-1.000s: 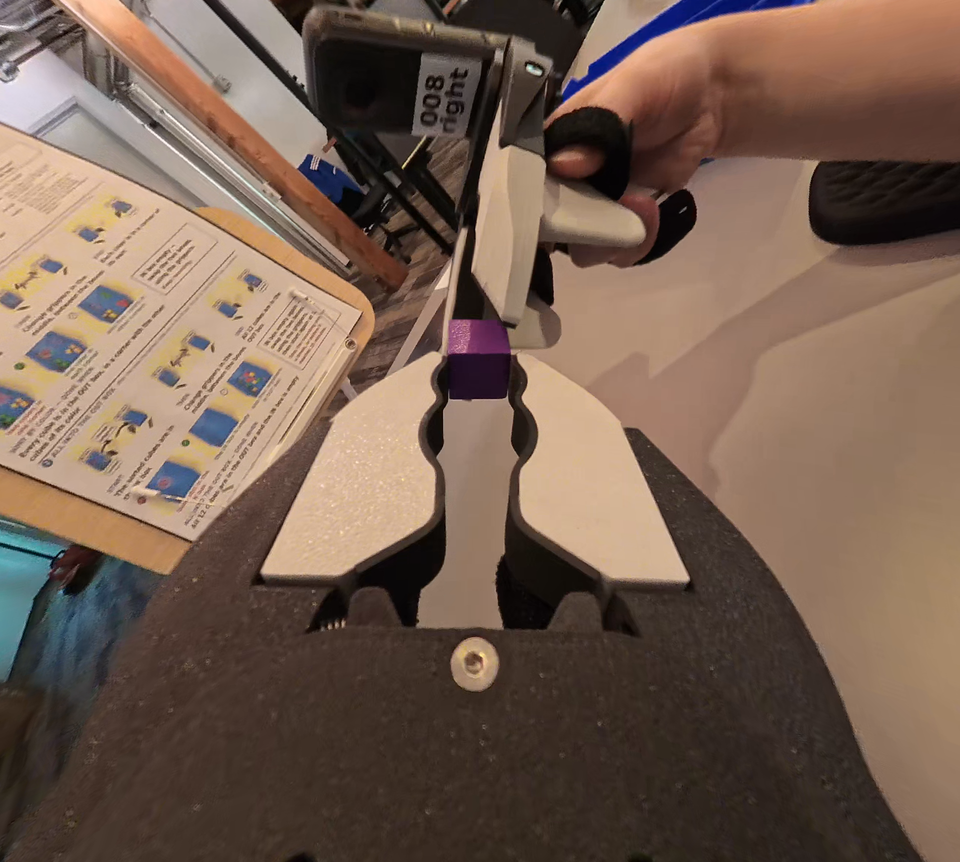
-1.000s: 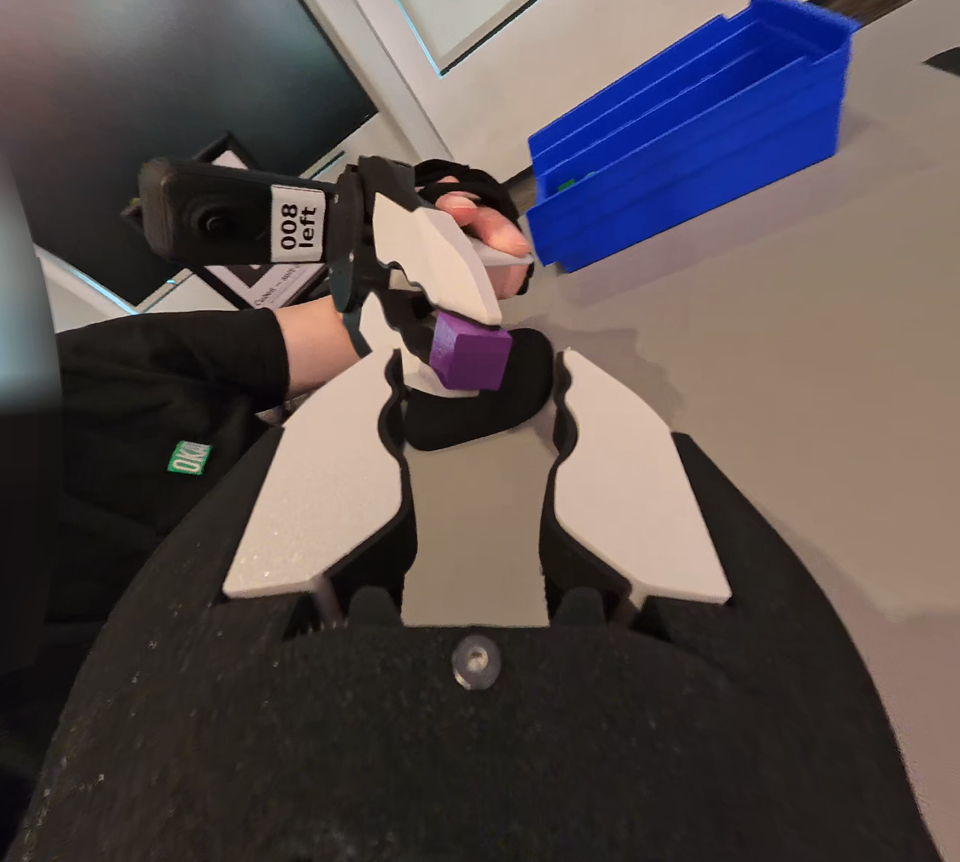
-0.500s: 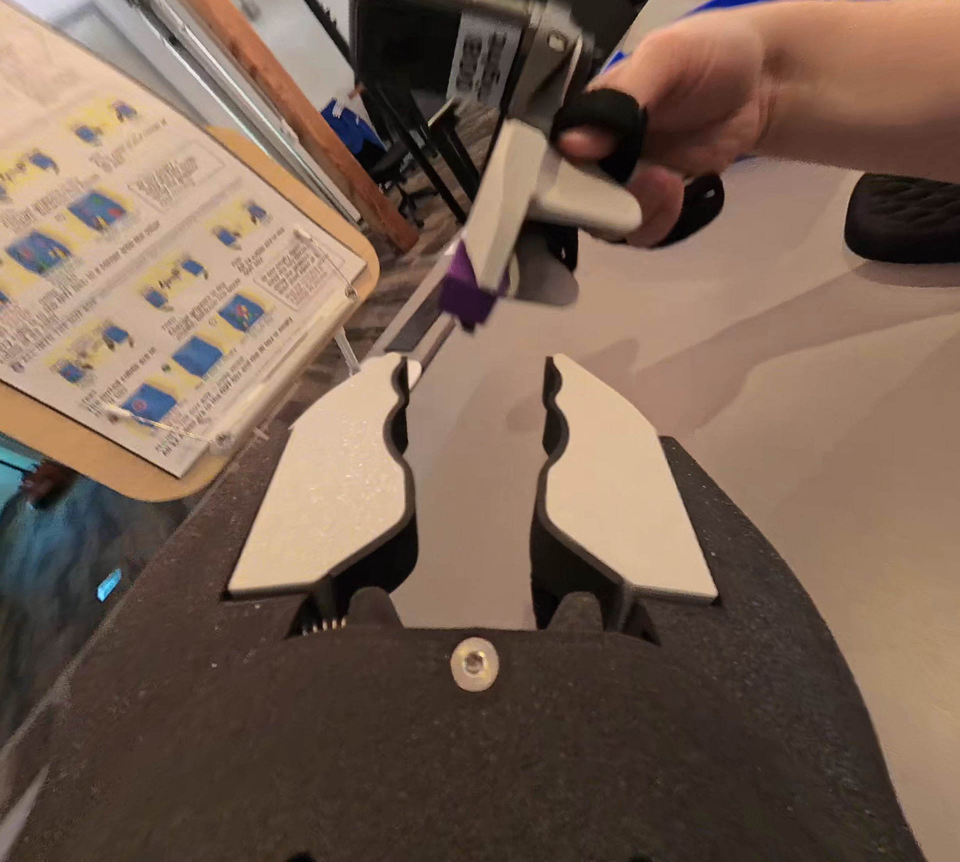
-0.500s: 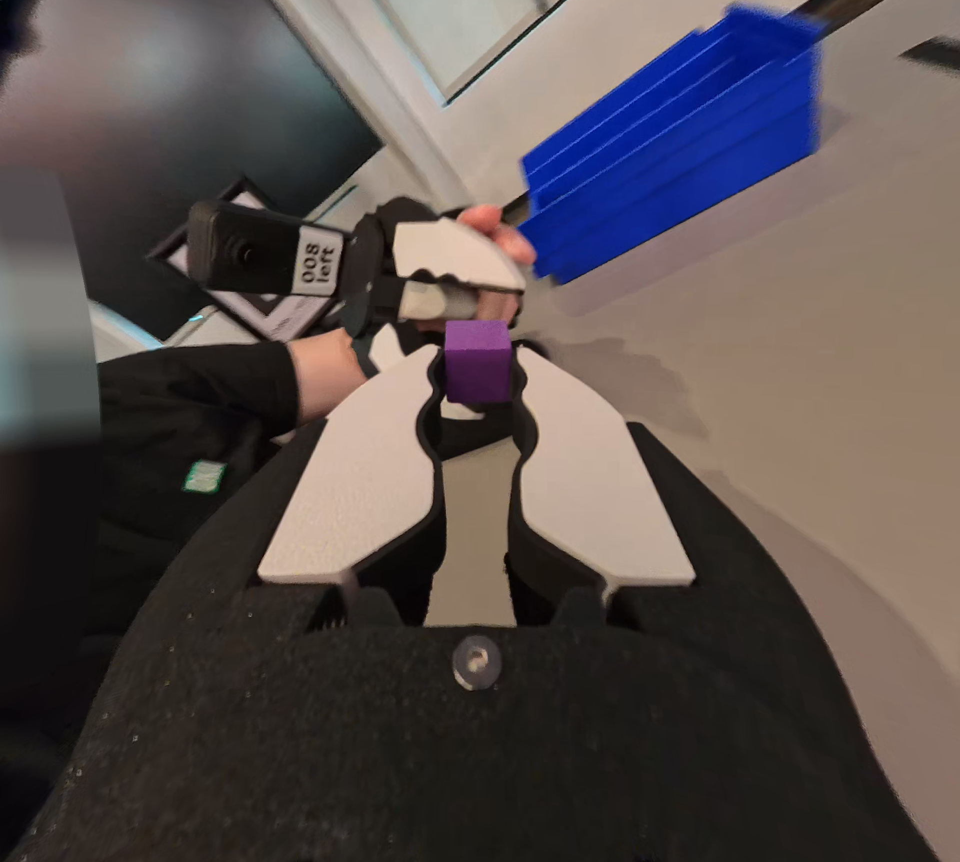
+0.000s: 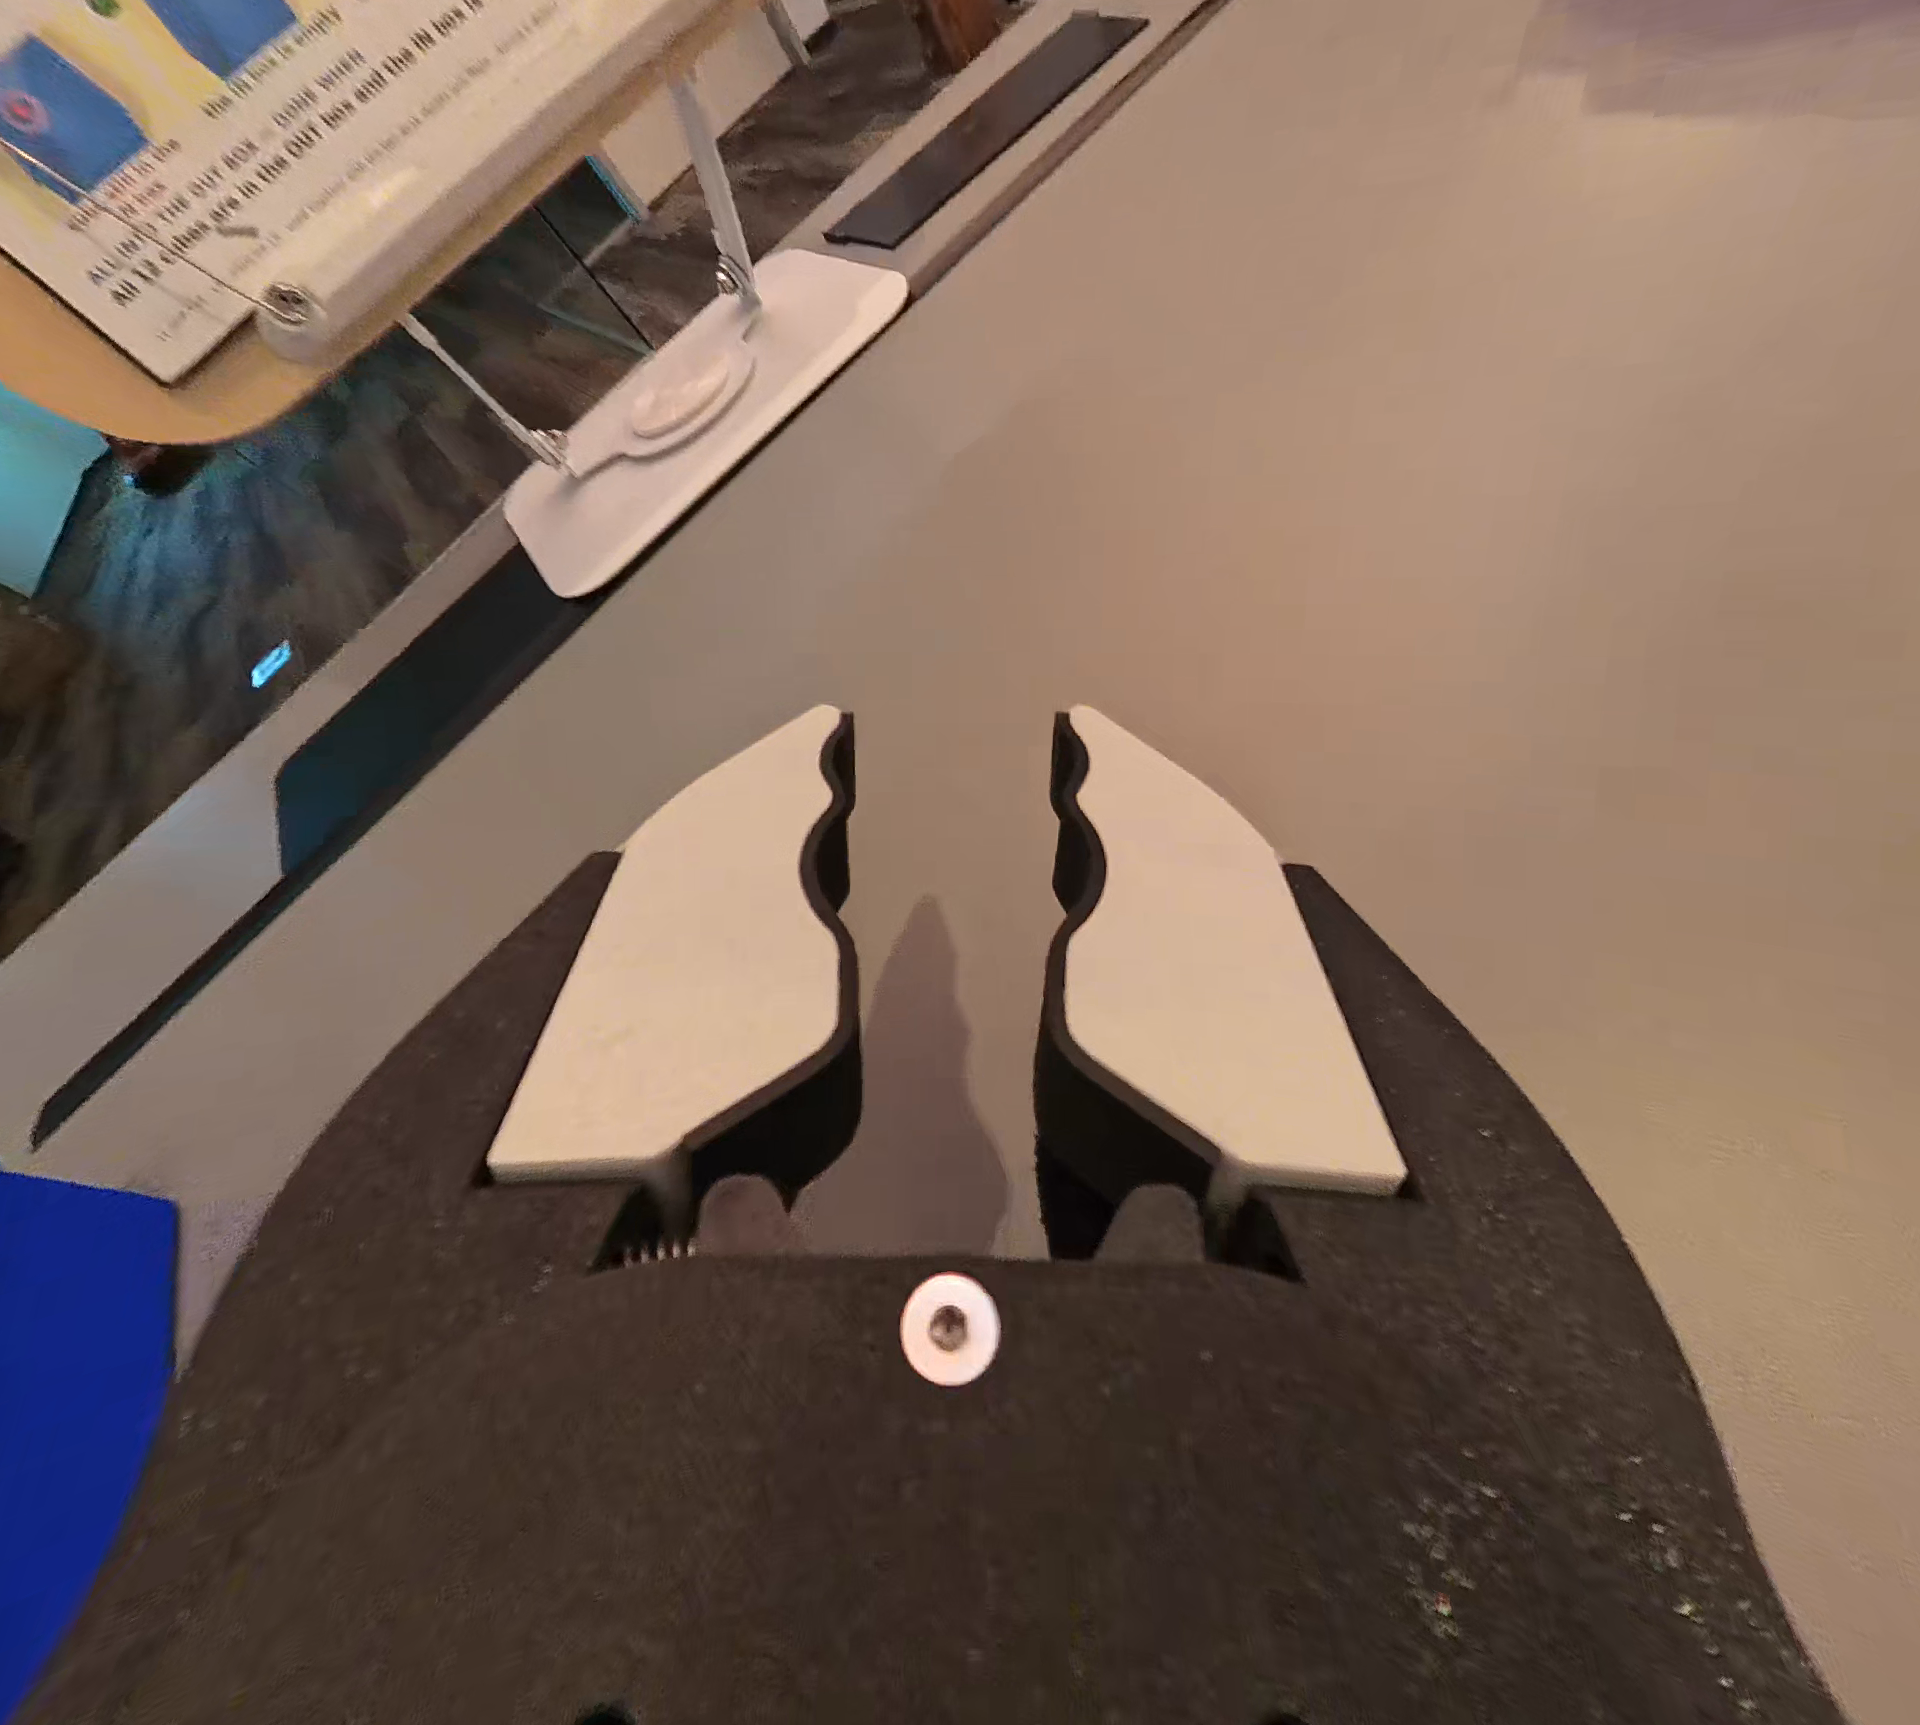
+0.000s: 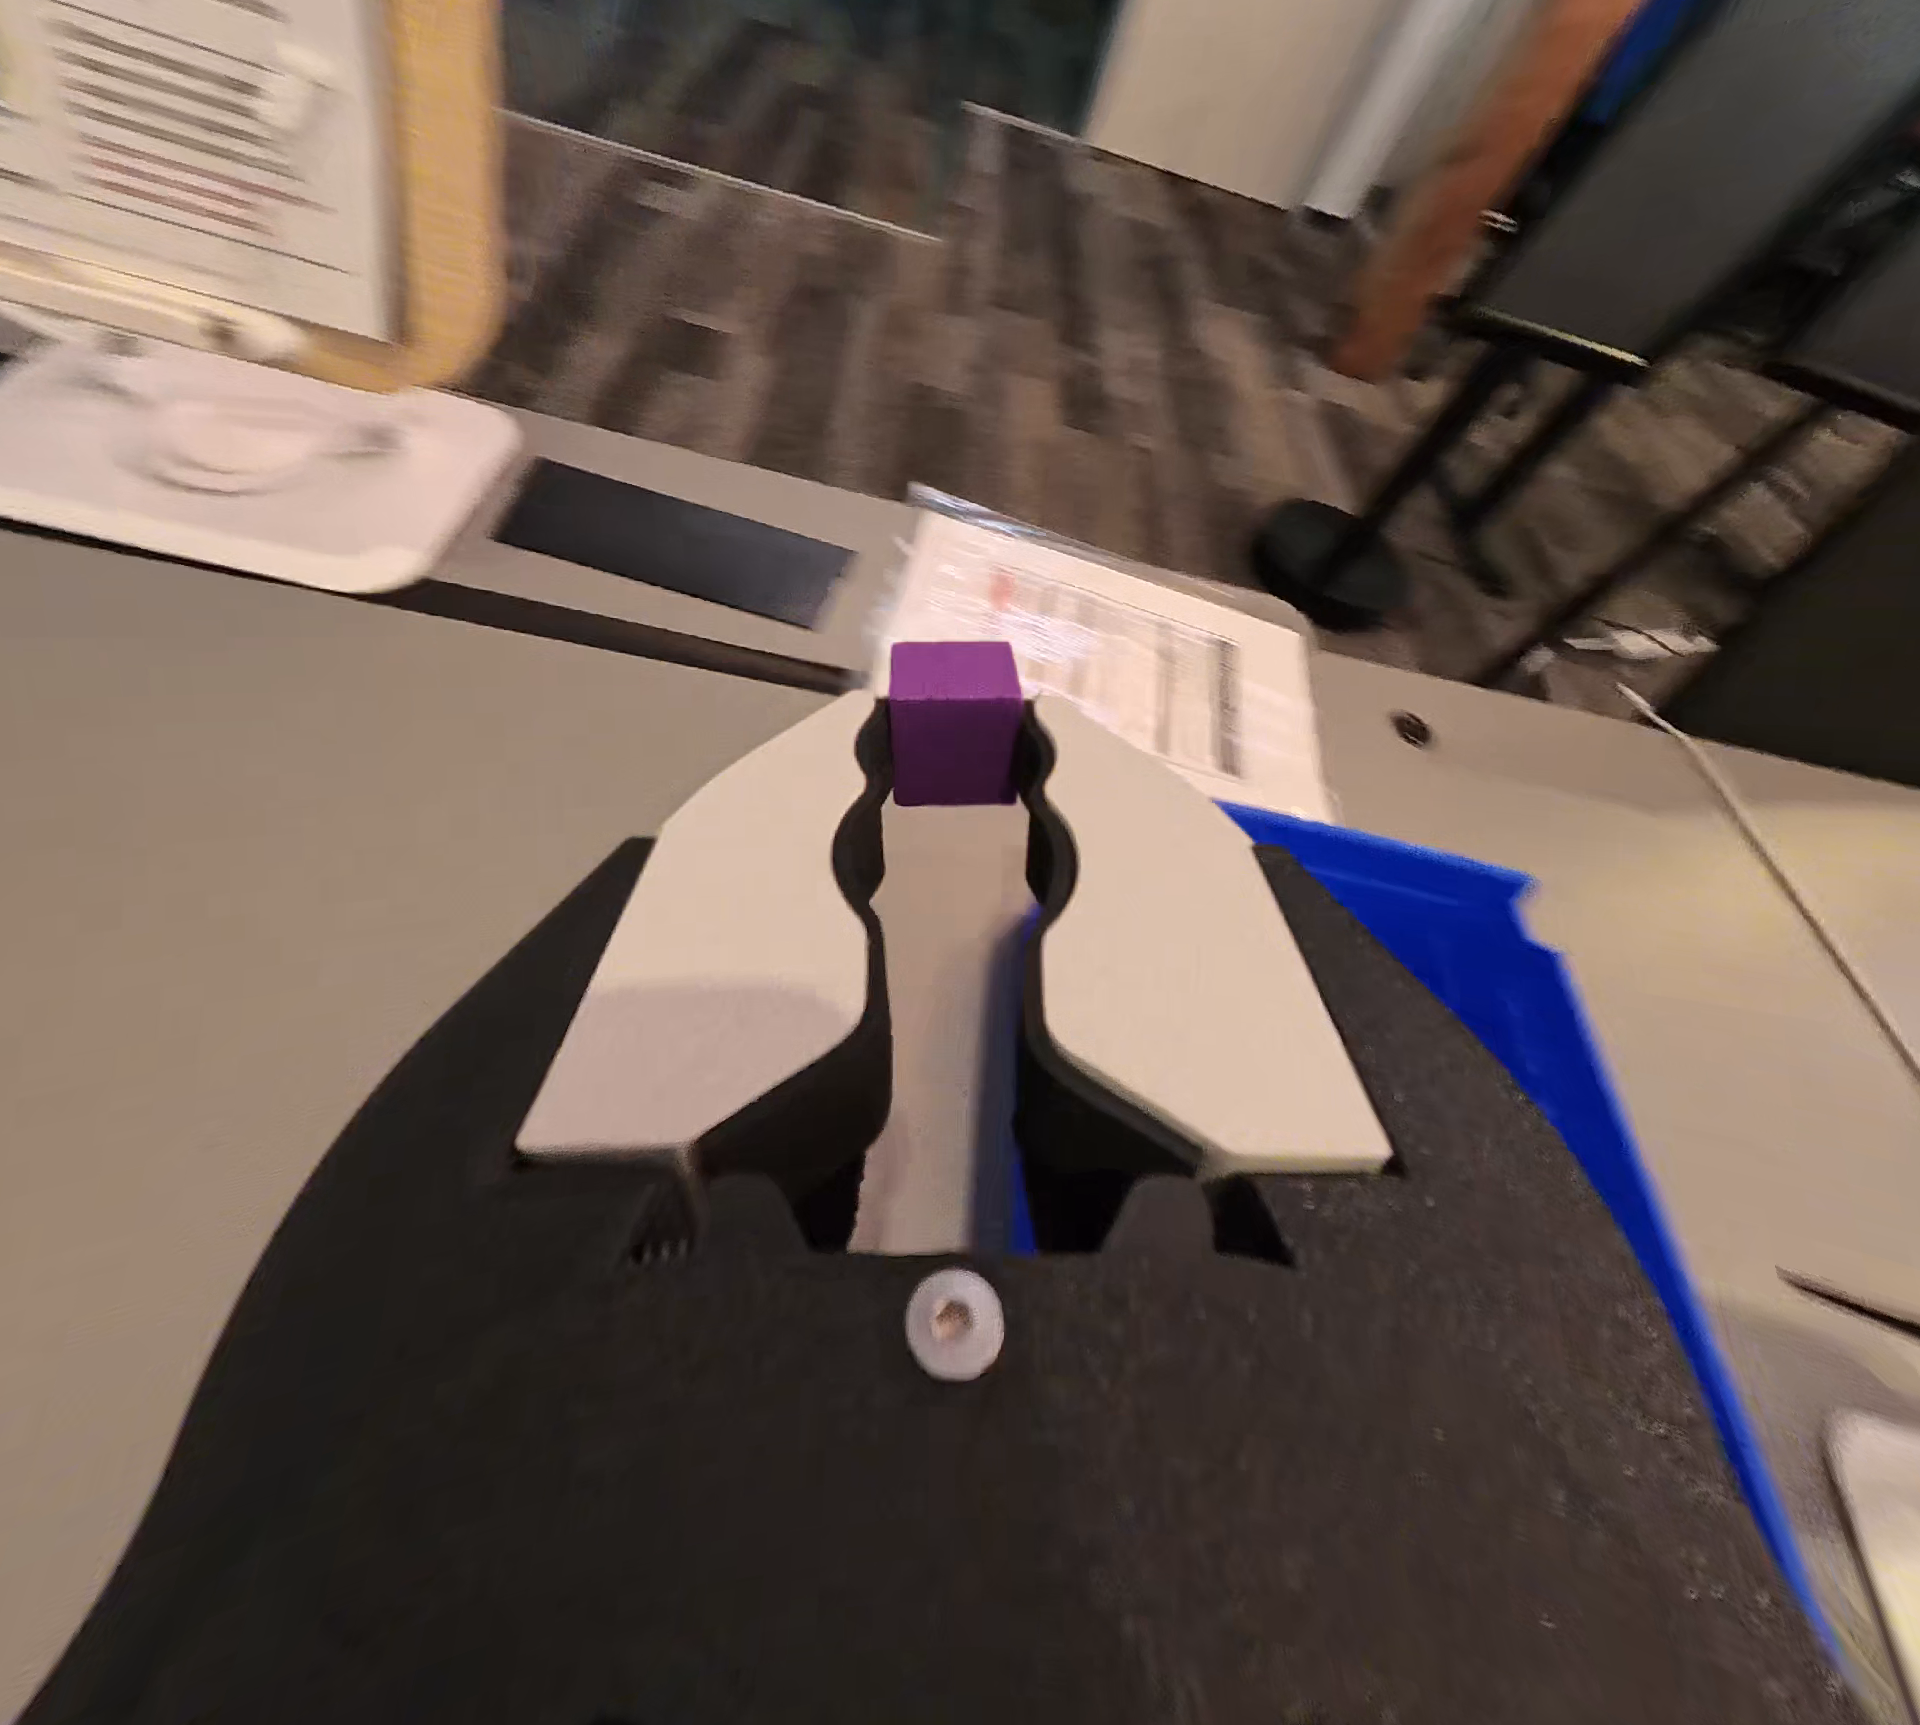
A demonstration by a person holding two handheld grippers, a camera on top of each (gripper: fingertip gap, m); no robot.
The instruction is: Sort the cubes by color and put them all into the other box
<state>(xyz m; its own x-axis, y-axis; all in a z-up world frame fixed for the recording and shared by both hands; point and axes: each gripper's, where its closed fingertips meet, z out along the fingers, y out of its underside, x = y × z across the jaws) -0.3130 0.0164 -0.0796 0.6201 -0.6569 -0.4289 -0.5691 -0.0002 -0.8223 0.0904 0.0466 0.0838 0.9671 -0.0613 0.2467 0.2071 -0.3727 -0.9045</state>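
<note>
In the right wrist view my right gripper (image 6: 954,730) is shut on a purple cube (image 6: 952,725); both pads press its sides and hold it above the grey table (image 6: 312,740). A blue box (image 6: 1455,948) lies just below and to the right of it. In the left wrist view my left gripper (image 5: 954,725) is open and empty above the bare grey table (image 5: 1351,428). A corner of a blue box (image 5: 73,1363) shows at the lower left.
An instruction board on a white stand (image 5: 707,397) rises at the table's far left edge; it also shows in the right wrist view (image 6: 208,449). A printed sheet (image 6: 1122,647) lies at the far edge. A thin cable (image 6: 1766,865) runs at the right.
The left gripper let go of the purple cube and the right gripper shut on it. Both grippers have since swung apart; the right one now carries the cube over a blue box.
</note>
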